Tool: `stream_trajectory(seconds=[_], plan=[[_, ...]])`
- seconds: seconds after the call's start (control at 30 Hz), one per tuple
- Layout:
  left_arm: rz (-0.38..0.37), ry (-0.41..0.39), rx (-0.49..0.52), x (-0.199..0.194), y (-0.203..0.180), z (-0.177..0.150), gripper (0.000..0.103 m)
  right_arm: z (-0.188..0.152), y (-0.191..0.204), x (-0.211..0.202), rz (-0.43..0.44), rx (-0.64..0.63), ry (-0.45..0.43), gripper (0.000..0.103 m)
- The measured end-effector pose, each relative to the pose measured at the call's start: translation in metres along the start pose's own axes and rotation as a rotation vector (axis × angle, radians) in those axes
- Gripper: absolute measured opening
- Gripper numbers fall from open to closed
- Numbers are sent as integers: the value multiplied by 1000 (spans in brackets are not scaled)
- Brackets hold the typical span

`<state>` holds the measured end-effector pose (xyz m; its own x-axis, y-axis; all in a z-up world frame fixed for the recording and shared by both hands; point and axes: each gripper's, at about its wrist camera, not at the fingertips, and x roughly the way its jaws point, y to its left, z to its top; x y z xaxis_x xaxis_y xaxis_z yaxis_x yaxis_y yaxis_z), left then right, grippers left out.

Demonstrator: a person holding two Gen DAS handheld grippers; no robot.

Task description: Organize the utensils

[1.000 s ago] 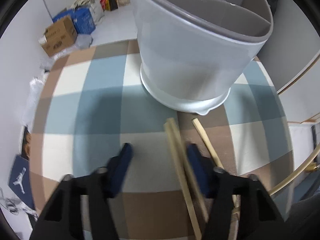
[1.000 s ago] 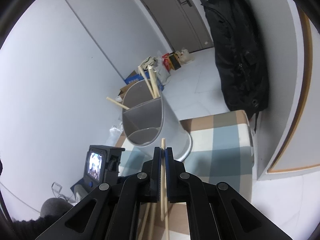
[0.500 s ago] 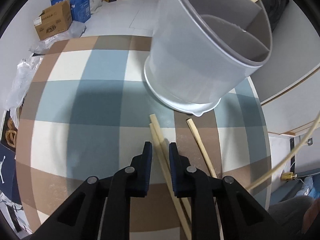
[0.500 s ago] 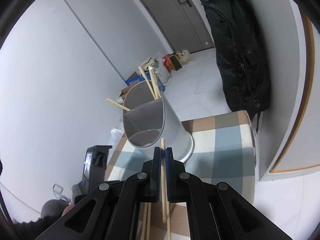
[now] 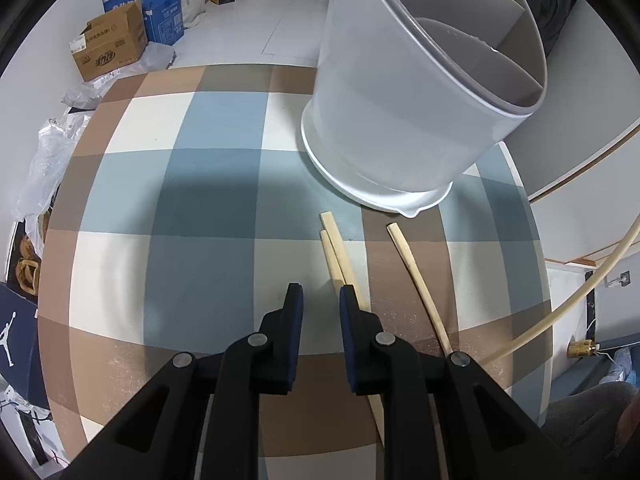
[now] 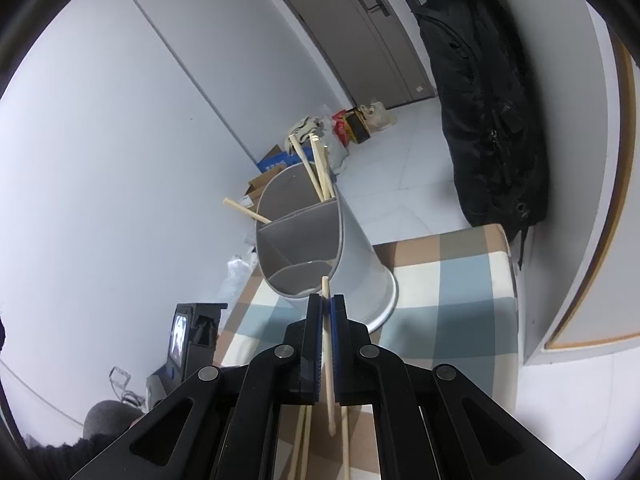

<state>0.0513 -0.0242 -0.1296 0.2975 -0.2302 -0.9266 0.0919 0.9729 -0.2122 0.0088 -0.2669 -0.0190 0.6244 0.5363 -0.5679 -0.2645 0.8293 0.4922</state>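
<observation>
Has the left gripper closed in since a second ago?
Yes. The left gripper narrowed from wide open, and now sits left of the paired chopsticks, gripping nothing.

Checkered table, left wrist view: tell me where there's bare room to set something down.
Free: the broad stretch of the checkered table, left of the grey utensil holder and loose chopsticks. Crowded: the right side, with the holder, the chopsticks and another chopstick.
</observation>
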Motion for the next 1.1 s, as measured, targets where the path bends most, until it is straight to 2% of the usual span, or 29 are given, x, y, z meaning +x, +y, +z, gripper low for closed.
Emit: stream_trajectory(seconds=[0.13,0.27,0.6,0.77,0.9,1.0,1.1], plan=[[7,-18,26,-3,-5,-3,14,0,0,0,2,7,2,3],[-17,-9,37,-4,-9,-7,14,1,1,0,8,7,1,3],[19,-20,43,-5,-3,-3,14,0,2,-1,14,-5,0,3],[37,4,40,-2,0,7,15,0,3,-2,12,-5,0,3],[30,40,15,2,4,10,18,0,1,-1,8,-4,1,3],[49,55,39,3,-4,11,22,1,-1,0,12,7,0,3],[74,58,78,6,-12,12,34,2,1,0,13,2,-2,3]])
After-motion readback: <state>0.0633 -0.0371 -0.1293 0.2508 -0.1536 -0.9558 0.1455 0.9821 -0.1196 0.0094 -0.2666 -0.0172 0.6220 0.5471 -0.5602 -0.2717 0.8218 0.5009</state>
